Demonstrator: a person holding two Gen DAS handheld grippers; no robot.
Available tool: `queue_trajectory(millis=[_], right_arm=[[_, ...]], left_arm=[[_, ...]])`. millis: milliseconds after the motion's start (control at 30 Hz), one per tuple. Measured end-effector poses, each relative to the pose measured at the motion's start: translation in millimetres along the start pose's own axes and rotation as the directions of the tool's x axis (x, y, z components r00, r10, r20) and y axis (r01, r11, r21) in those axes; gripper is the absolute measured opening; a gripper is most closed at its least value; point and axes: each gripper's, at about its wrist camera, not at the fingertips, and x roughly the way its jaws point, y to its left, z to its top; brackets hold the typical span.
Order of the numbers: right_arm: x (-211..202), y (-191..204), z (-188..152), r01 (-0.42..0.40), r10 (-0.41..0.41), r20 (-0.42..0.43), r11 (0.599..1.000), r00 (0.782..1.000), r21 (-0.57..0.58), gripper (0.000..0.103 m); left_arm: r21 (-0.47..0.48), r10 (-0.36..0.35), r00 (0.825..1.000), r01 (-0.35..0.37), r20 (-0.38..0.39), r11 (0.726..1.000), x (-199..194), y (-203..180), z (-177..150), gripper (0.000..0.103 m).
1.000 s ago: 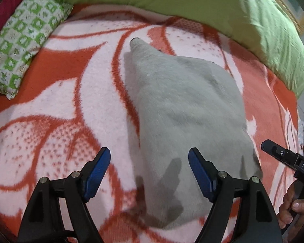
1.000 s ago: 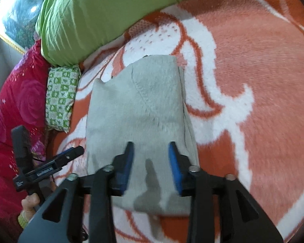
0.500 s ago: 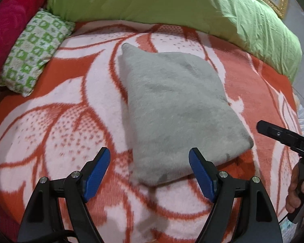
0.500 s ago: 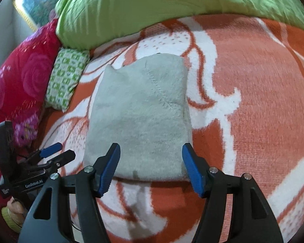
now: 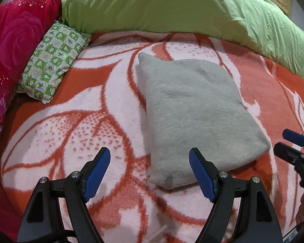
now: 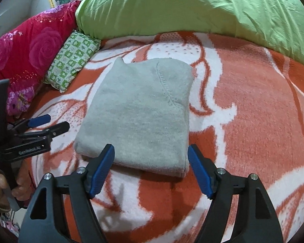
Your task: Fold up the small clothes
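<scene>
A grey knitted garment (image 5: 194, 113) lies folded into a compact rectangle on the orange and white blanket (image 5: 75, 125); it also shows in the right wrist view (image 6: 139, 117). My left gripper (image 5: 150, 162) is open and empty, raised above the blanket just short of the garment's near left corner. My right gripper (image 6: 151, 160) is open and empty, hovering over the garment's near edge. The right gripper also shows at the right edge of the left wrist view (image 5: 291, 145), and the left gripper at the left of the right wrist view (image 6: 48, 123).
A large green duvet (image 5: 182, 6) lies bunched along the far side. A small green and white checked pillow (image 5: 52, 62) and a red rose-patterned cushion (image 5: 16, 34) lie at the far left. The blanket (image 6: 253, 105) stretches wide to the garment's right.
Both grippers have pulled back and up from the garment, so more of the bed shows. The right gripper's jaws have opened wide. The garment stays folded in place.
</scene>
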Motion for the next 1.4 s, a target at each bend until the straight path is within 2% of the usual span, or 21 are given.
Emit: queue_trajectory(millis=[133, 267, 667, 1400], right_arm=[[0, 4, -8, 0.023, -0.023, 0.027, 1.0, 0.999, 0.002, 0.078], [3, 5, -11, 0.011, -0.011, 0.062, 1.0, 0.998, 0.004, 0.079], [20, 8, -4, 0.005, -0.003, 0.047, 1.0, 0.999, -0.024, 0.079], [19, 4, 1, 0.012, -0.011, 0.055, 1.0, 0.998, -0.014, 0.084]], left_arm=[[0.021, -0.013, 1.0, 0.013, -0.003, 1.0, 2, -6, -7, 0.081], [0.035, -0.004, 1.0, 0.004, -0.004, 0.999, 7, -13, -9, 0.081], [0.027, 0.018, 1.0, -0.017, -0.021, 0.999, 20, -14, -4, 0.081], [0.026, -0.013, 1.0, 0.013, -0.005, 1.0, 13, -20, -1, 0.081]])
